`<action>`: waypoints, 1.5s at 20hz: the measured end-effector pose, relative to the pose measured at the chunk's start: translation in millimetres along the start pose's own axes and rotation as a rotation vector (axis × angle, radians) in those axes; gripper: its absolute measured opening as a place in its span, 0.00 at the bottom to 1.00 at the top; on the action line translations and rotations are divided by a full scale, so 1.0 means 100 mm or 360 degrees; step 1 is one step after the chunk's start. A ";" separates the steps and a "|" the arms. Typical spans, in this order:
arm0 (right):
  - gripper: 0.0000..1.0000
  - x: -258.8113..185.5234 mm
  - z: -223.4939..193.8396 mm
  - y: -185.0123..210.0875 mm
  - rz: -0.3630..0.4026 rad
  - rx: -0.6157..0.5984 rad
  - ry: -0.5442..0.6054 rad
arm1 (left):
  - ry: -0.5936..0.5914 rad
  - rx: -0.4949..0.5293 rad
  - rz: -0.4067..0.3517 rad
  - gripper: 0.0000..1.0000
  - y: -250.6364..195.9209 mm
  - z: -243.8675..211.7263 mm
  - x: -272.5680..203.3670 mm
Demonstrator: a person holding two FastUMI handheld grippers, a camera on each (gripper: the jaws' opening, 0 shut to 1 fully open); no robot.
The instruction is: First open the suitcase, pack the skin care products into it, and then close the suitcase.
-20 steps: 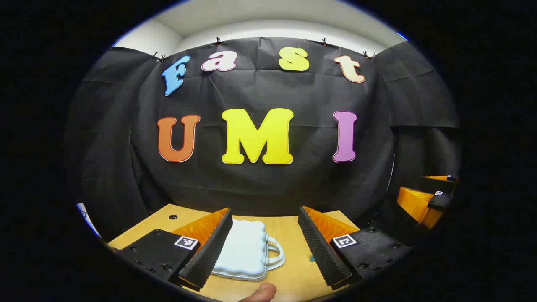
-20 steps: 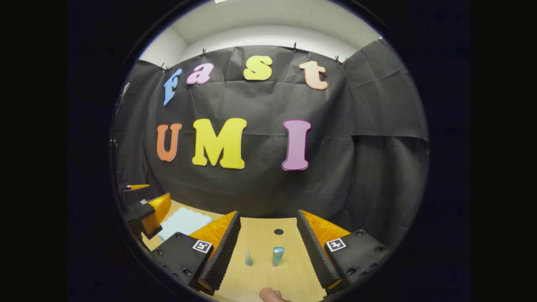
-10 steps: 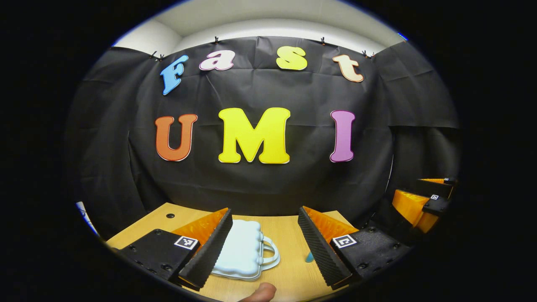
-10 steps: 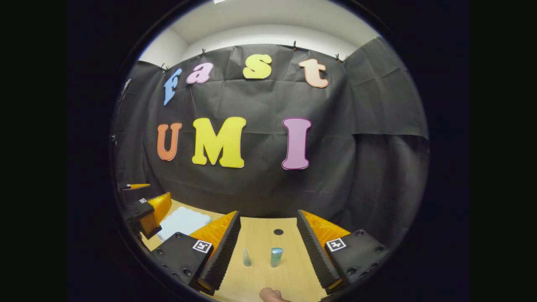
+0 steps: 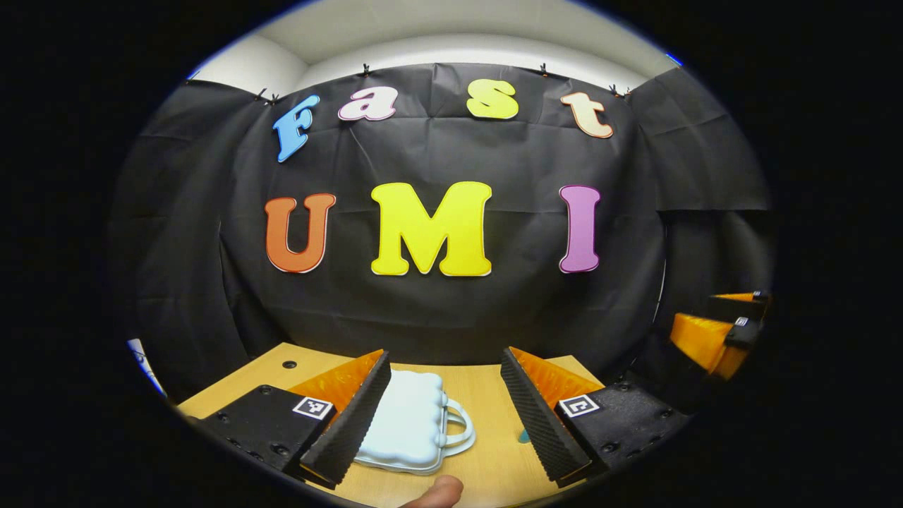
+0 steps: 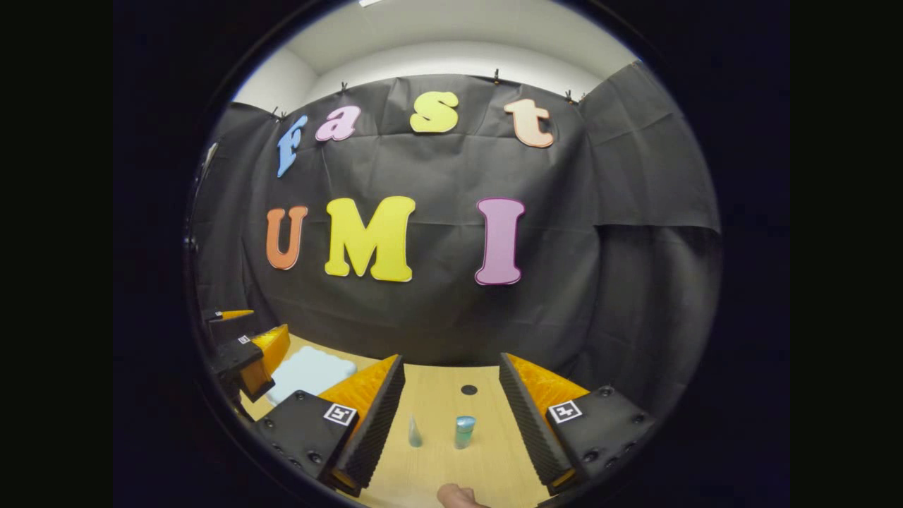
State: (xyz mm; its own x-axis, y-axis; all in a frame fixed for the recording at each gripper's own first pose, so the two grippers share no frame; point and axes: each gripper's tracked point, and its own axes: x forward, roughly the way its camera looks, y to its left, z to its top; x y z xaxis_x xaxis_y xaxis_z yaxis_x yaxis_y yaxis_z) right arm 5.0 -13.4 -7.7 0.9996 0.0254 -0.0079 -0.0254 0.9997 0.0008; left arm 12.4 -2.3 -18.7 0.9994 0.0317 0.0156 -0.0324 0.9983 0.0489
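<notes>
A small pale blue suitcase (image 5: pixel 409 423) lies flat and closed on the wooden table (image 5: pixel 487 395), its handle pointing right; it also sits at the left as the suitcase (image 6: pixel 310 370) in the right gripper view. My left gripper (image 5: pixel 441 416) hovers open above it, the left finger covering its left edge. Two skin care products stand on the table between my right gripper's fingers: a small cone-shaped tube (image 6: pixel 415 432) and a teal bottle (image 6: pixel 464 431). My right gripper (image 6: pixel 451 427) is open, nothing held. A teal tip (image 5: pixel 523 437) peeks beside the left gripper's right finger.
The other gripper (image 5: pixel 719 328) shows at the far right of the left gripper view, and the left gripper (image 6: pixel 243 353) at the far left of the right gripper view. A thumb (image 5: pixel 437 490) shows at the bottom. Round holes (image 6: pixel 469 389) mark the tabletop near the black cloth wall.
The left gripper view has swayed slightly left and back. The suitcase, bottles and right gripper stay where they were.
</notes>
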 end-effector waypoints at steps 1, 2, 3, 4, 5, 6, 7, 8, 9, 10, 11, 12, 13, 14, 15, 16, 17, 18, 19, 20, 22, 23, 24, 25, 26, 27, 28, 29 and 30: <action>0.80 0.00 -0.02 -0.01 0.0006 0.0011 0.0007 | 0.0009 0.0034 0.0009 1.00 0.02 -0.11 0.05; 0.80 -0.02 -0.05 -0.07 -0.0008 0.0013 0.0014 | 0.0020 0.0066 0.0018 1.00 0.04 -0.23 0.07; 0.80 -0.02 -0.08 -0.13 -0.0021 0.0007 0.0017 | 0.0016 0.0090 0.0013 1.00 0.04 -0.32 0.10; 0.80 -0.04 -0.10 -0.16 -0.0032 -0.0001 0.0018 | 0.0034 0.0116 0.0023 1.00 0.04 -0.44 0.12; 0.80 -0.04 -0.12 -0.22 -0.0053 -0.0016 0.0022 | 0.0056 0.0176 0.0041 1.00 0.05 -0.57 0.16; 0.80 -0.04 -0.16 -0.28 -0.0068 -0.0028 0.0030 | 0.0086 0.0252 0.0080 1.00 0.09 -0.69 0.18; 0.80 -0.04 -0.20 -0.32 -0.0080 -0.0032 0.0043 | 0.0105 0.0334 0.0080 1.00 0.08 -0.82 0.22; 0.80 -0.05 -0.24 -0.38 -0.0093 -0.0033 0.0054 | 0.0115 0.0431 0.0089 1.00 0.06 -0.93 0.27; 0.80 -0.04 -0.27 -0.42 -0.0100 -0.0033 0.0064 | 0.0123 0.0552 0.0101 1.00 0.06 -1.03 0.32; 0.80 -0.04 -0.31 -0.46 -0.0108 -0.0035 0.0073 | 0.0126 0.0671 0.0089 1.00 0.04 -1.14 0.36; 0.80 -0.03 -0.33 -0.51 -0.0113 -0.0039 0.0080 | 0.0112 0.0797 0.0083 0.99 0.00 -1.24 0.42; 0.80 0.00 -0.37 -0.55 -0.0120 -0.0041 0.0089 | 0.0107 0.0920 0.0078 0.98 -0.03 -1.34 0.46; 0.80 0.02 -0.39 -0.59 -0.0121 -0.0036 0.0099 | 0.0103 0.1026 0.0068 0.99 -0.06 -1.44 0.52; 0.80 0.04 -0.43 -0.64 -0.0127 -0.0029 0.0110 | 0.0106 0.1124 0.0052 0.98 -0.10 -1.54 0.57; 0.80 0.07 -0.48 -0.69 -0.0134 -0.0023 0.0128 | 0.0110 0.1227 0.0051 0.98 -0.12 -1.63 0.61; 0.80 0.09 -0.53 -0.73 -0.0138 -0.0014 0.0144 | 0.0131 0.1324 0.0053 0.98 -0.13 -1.73 0.65; 0.80 0.11 -0.57 -0.79 -0.0142 -0.0003 0.0157 | 0.0141 0.1406 0.0043 0.98 -0.17 -1.82 0.70; 0.80 0.12 -0.62 -0.84 -0.0146 0.0006 0.0170 | 0.0170 0.1494 0.0039 0.98 -0.19 -1.92 0.73; 0.80 0.14 -0.66 -0.90 -0.0151 0.0012 0.0184 | 0.0186 0.1592 0.0032 0.98 -0.24 -2.02 0.74; 0.80 0.16 -0.72 -0.96 -0.0156 0.0019 0.0196 | 0.0180 0.1678 0.0021 0.98 -0.29 -2.09 0.75; 0.80 0.22 -0.82 -1.09 -0.0161 0.0033 0.0228 | 0.0178 0.1852 0.0010 0.98 -0.35 -2.21 0.86; 0.80 0.25 -0.86 -1.16 -0.0167 0.0041 0.0245 | 0.0224 0.1935 0.0011 0.97 -0.34 -2.29 0.93; 0.80 0.27 -0.90 -1.22 -0.0169 0.0054 0.0257 | 0.0281 0.2000 0.0006 0.97 -0.29 -2.37 1.00; 0.80 0.30 -0.93 -1.29 -0.0171 0.0068 0.0267 | 0.0312 0.2059 0.0017 0.96 -0.26 -2.42 1.05; 0.80 0.33 -0.96 -1.34 -0.0172 0.0080 0.0275 | 0.0332 0.2117 0.0027 0.96 -0.24 -2.46 1.09; 0.80 0.35 -0.98 -1.40 -0.0173 0.0090 0.0284 | 0.0330 0.2191 0.0045 0.94 -0.25 -2.45 1.14; 0.80 0.37 -1.02 -1.45 -0.0171 0.0101 0.0292 | 0.0336 0.2269 0.0044 0.91 -0.27 -2.44 1.18; 0.80 0.39 -1.06 -1.49 -0.0164 0.0107 0.0303 | 0.0374 0.2335 0.0022 0.82 -0.27 -2.49 1.22; 0.80 0.41 -1.12 -1.53 -0.0162 0.0106 0.0325 | 0.0422 0.2394 0.0003 0.78 -0.26 -2.54 1.25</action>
State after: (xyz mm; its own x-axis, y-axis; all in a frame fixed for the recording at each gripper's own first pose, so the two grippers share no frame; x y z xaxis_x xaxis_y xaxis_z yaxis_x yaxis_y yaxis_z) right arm 49.3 -165.6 -119.9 0.9744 -0.0695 -0.2137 0.0831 0.9950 0.0553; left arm 141.9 -11.9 -272.2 0.9676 0.2038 -0.1490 0.1462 0.0288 0.9888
